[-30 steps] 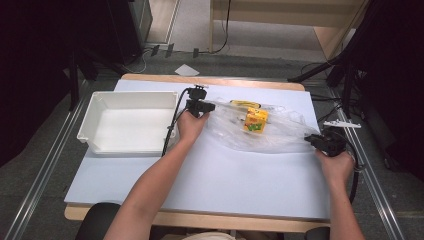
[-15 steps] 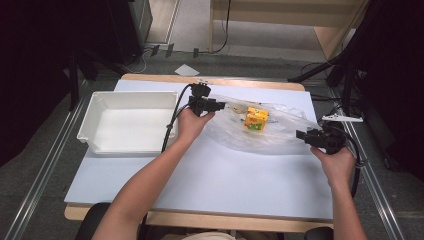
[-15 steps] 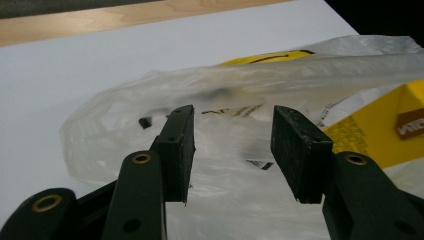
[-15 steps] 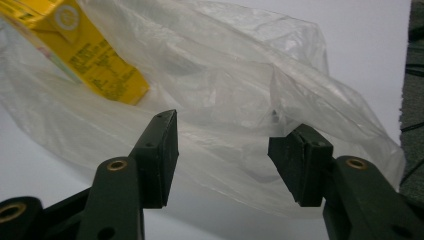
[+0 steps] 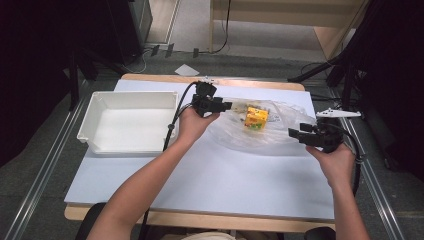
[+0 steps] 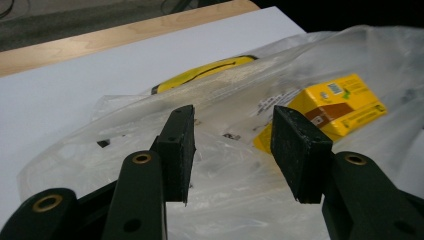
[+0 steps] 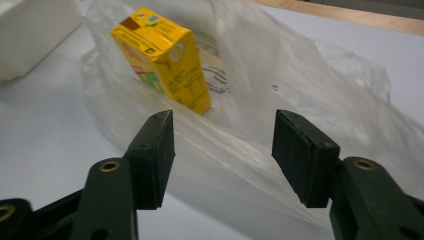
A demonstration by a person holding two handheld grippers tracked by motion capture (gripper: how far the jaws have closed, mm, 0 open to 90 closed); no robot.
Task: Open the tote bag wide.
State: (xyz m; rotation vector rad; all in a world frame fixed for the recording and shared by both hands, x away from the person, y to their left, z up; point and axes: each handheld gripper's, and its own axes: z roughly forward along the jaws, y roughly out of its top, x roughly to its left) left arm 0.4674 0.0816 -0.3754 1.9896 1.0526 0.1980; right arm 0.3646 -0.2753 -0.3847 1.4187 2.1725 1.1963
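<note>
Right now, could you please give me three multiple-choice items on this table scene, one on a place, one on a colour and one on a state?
1. Where is the carton?
A. in the white bin
B. inside the clear bag
C. on the floor

2. What colour is the carton mainly?
A. yellow
B. blue
C. red

3. How does the right tool stand?
A. shut on the carton
B. shut on the bin
C. open, nothing pressed

Key: 1 B, the bag's film covers the carton in both gripper views. 2 A, its faces show yellow. 3 C, its jaws have just been opening and stand apart above the bag.
</note>
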